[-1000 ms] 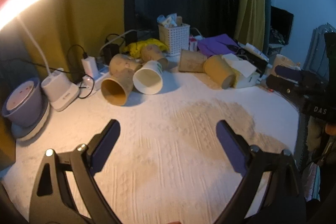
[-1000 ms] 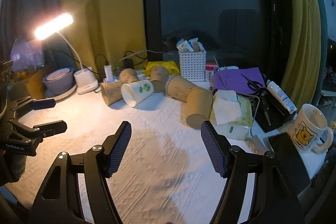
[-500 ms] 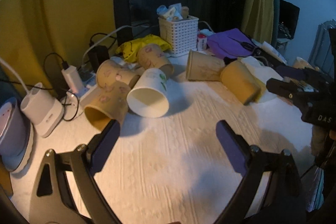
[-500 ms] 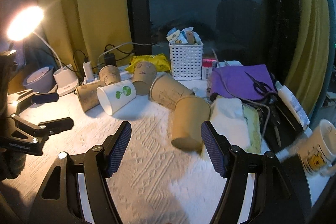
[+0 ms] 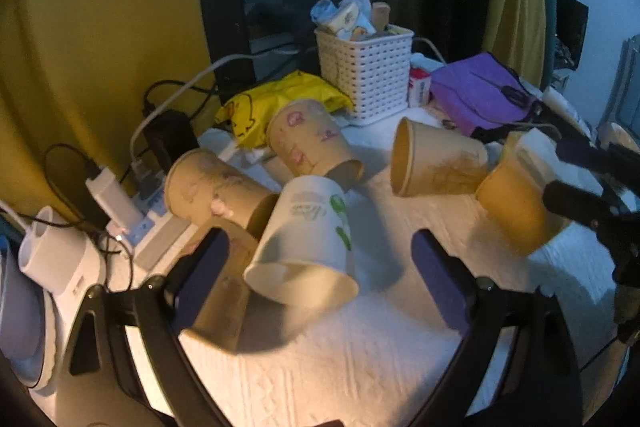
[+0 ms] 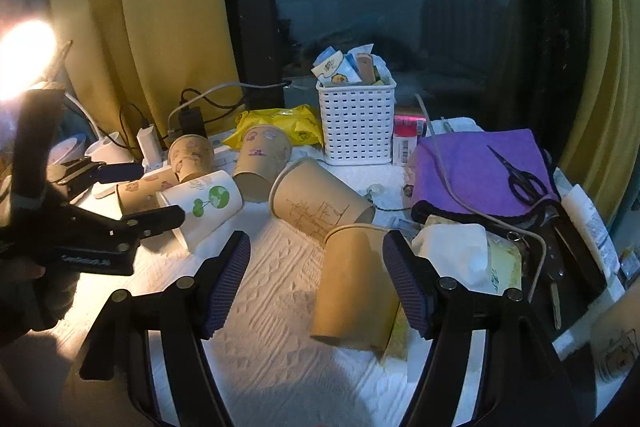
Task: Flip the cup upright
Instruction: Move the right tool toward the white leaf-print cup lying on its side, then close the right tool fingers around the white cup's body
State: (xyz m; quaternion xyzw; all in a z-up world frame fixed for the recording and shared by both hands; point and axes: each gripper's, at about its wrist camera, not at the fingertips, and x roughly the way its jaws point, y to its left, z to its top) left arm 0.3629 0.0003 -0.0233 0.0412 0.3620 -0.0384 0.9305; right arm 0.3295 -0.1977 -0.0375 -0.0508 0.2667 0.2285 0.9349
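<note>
Several paper cups lie on their sides on the white cloth. A white cup with a green print (image 5: 308,251) lies between the wide-open jaws of my left gripper (image 5: 320,263), mouth toward me; it also shows in the right wrist view (image 6: 204,205). A plain brown cup (image 6: 356,287) lies mouth toward me between the open jaws of my right gripper (image 6: 316,283); it shows in the left wrist view (image 5: 516,207) too. Neither gripper touches a cup. Other brown cups (image 5: 436,163) lie behind.
A white basket (image 6: 356,123) with packets, a yellow bag (image 6: 280,123), chargers and cables (image 5: 116,195) stand at the back. A purple cloth (image 6: 476,167) with scissors, tissues (image 6: 452,255) and tubes lie right. A lit lamp (image 6: 24,55) is at left.
Both grippers have moved forward toward the cups. The white cup now sits between my left jaws and the plain brown cup between my right jaws. Jaws stay open.
</note>
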